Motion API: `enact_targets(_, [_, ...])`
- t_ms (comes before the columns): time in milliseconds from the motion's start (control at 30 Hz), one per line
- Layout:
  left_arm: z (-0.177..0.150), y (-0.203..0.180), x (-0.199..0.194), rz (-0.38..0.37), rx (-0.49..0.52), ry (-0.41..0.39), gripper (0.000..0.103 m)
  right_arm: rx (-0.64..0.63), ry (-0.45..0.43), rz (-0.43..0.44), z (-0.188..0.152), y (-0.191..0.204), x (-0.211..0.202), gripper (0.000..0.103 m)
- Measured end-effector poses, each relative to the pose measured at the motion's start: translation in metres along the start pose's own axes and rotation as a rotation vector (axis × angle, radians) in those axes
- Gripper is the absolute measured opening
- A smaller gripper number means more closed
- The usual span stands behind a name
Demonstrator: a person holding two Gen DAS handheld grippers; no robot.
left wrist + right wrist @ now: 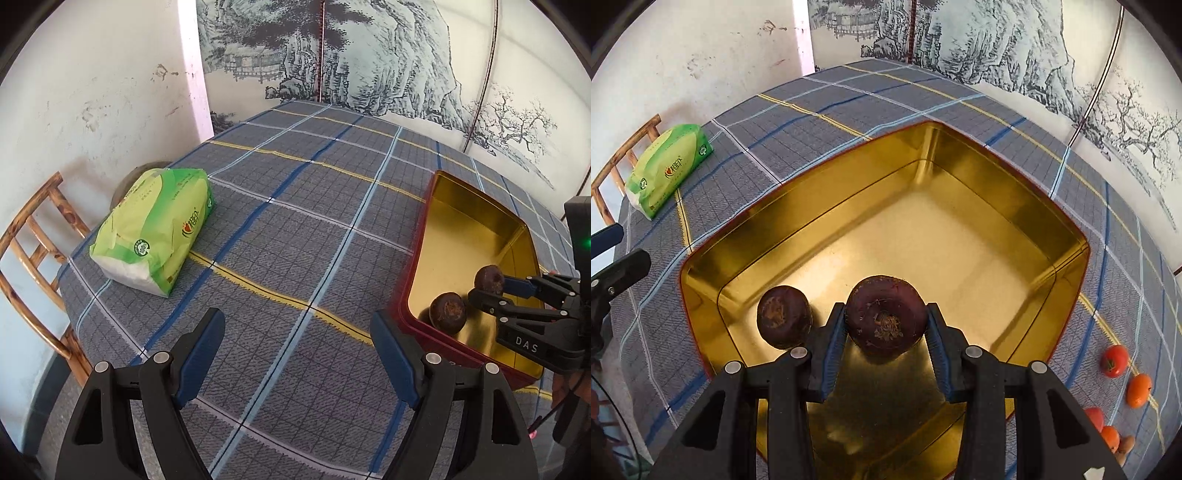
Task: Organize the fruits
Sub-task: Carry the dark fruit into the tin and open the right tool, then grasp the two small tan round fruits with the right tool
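A gold-lined tin box with a red outside stands on the plaid table; it also shows in the left wrist view. My right gripper is shut on a dark purple round fruit and holds it inside the box, near the front wall. In the left wrist view this gripper reaches in from the right. A second dark fruit lies on the box floor to its left, also in the left wrist view. My left gripper is open and empty above the tablecloth, left of the box.
A green tissue pack lies at the table's left edge, near a wooden chair. Several small red and orange fruits lie on the cloth right of the box. A painted wall runs behind the table.
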State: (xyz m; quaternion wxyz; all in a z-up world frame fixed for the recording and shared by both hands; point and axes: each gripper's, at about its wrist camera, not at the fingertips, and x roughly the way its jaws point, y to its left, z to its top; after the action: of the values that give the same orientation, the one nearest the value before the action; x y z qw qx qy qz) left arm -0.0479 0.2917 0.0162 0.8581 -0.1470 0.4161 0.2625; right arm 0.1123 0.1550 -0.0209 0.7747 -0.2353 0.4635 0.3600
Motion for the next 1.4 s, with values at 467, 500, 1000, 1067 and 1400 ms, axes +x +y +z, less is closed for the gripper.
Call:
enact_targets(467, [0.000, 0.008, 0.004, 0.004, -0.027, 0.019, 0.081, -0.009, 0.023, 0.002, 0.000, 0.003, 0.010, 0.040])
enact_targets(500, [-0.001, 0.007, 0.005, 0.001, -0.028, 0.023, 0.081, -0.008, 0.022, 0.002, 0.000, 0.003, 0.010, 0.040])
enact_targets(1000, [-0.005, -0.007, -0.007, -0.014, -0.006, 0.004, 0.081, 0.065, -0.105, 0.025, -0.007, -0.011, -0.035, 0.059])
enact_targets(1067, [-0.005, -0.010, -0.012, -0.020, 0.001, -0.004, 0.081, 0.084, -0.135, 0.027, -0.013, -0.019, -0.050, 0.059])
enact_targets(1400, [-0.007, -0.051, -0.037, -0.095, 0.076, -0.033, 0.081, 0.234, -0.230, -0.129, -0.079, -0.105, -0.127, 0.059])
